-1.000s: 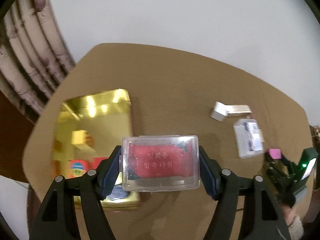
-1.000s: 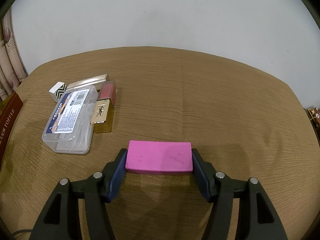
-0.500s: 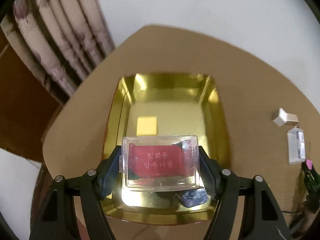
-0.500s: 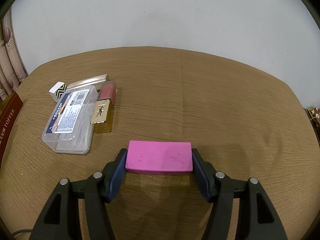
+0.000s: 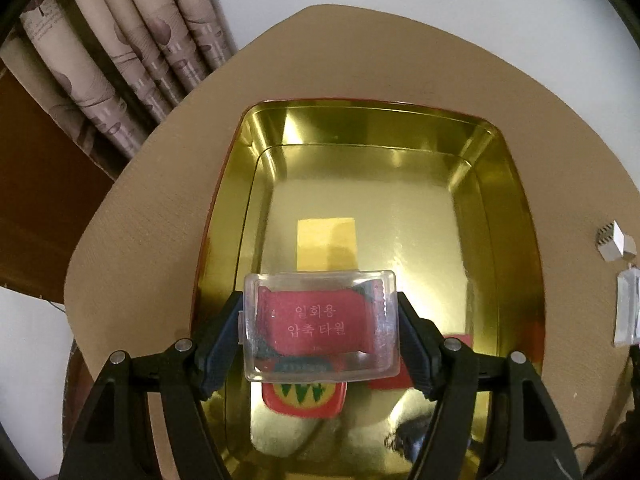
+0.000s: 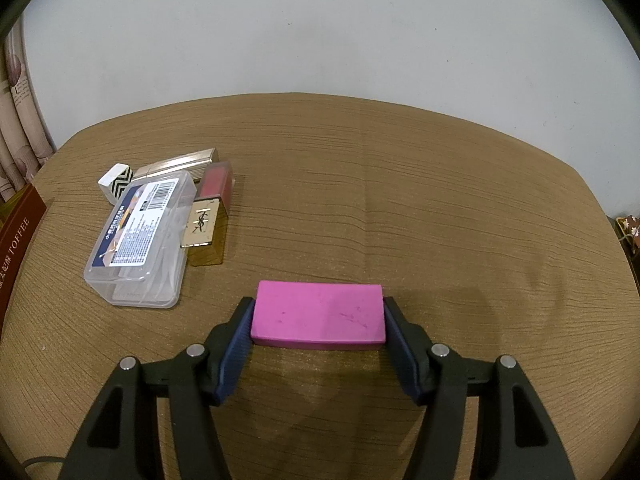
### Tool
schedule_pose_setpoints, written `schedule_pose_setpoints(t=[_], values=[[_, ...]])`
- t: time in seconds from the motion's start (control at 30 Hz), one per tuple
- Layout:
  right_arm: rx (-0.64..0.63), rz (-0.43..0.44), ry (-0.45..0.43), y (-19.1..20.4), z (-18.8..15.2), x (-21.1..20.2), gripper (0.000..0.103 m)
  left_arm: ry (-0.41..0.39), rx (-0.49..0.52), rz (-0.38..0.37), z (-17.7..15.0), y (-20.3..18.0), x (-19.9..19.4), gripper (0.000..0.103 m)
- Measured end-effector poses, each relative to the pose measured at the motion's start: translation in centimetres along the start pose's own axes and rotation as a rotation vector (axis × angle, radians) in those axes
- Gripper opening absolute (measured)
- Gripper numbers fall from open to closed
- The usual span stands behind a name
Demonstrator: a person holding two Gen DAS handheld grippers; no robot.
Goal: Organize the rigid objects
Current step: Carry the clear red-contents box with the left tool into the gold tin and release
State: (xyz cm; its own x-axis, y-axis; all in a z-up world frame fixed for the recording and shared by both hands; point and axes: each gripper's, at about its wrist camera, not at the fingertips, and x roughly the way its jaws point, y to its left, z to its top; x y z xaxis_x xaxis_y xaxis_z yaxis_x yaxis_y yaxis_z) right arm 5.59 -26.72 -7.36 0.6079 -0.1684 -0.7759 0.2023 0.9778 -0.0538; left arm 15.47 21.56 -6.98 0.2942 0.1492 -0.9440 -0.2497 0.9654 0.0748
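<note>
We see a small clear plastic case [image 5: 320, 326] with rounded corners and a red insert printed with pale Korean lettering, clamped at its short ends by the blue pads of the left gripper [image 5: 320, 330]. The case hangs over the near end of a gold metal tin [image 5: 516, 216], whose mirror-bright floor reflects the case's red underside. A yellow rectangle [image 5: 326, 242] lies flat on the tin's floor just beyond the case. The left gripper points steeply down into the tin, its black arms spreading toward the bottom of the view.

The right gripper [image 6: 318, 320] pinches a flat pink block [image 6: 318, 318], matte and faintly scratched, between its blue pads. We cannot tell whether the block touches the cloth or sits just above it. This gripper tilts down at a gentler angle over the open middle of the table.

The table [image 6: 400, 200] is covered in a tan cloth with fine horizontal ribbing. At its left side sits a cluster of items touching one another: a clear lidded plastic box [image 6: 138, 240] with a barcode label, a gold-capped lipstick [image 6: 208, 220] with a red body, a slim champagne-coloured metallic tube [image 6: 180, 166], and a small white box with black zigzags [image 6: 118, 182]. A brown box edge reading TOFFEE [image 6: 16, 240] shows at the far left. Patterned beige curtains [image 5: 120, 60] hang behind the tin.
</note>
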Motion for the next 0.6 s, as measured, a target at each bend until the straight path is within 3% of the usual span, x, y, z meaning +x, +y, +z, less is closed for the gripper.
schedule_pose_setpoints(t=[0.33,0.6], values=[[0.0,-0.001,0.0,0.0,0.0,0.0,0.064,-0.034,0.019,0.019,1.8,0.0,1.1,0.068],[0.0,-0.002,0.001,0.0,0.1,0.0,0.064,-0.021,0.02,0.012,1.1,0.0,1.3,0.068]])
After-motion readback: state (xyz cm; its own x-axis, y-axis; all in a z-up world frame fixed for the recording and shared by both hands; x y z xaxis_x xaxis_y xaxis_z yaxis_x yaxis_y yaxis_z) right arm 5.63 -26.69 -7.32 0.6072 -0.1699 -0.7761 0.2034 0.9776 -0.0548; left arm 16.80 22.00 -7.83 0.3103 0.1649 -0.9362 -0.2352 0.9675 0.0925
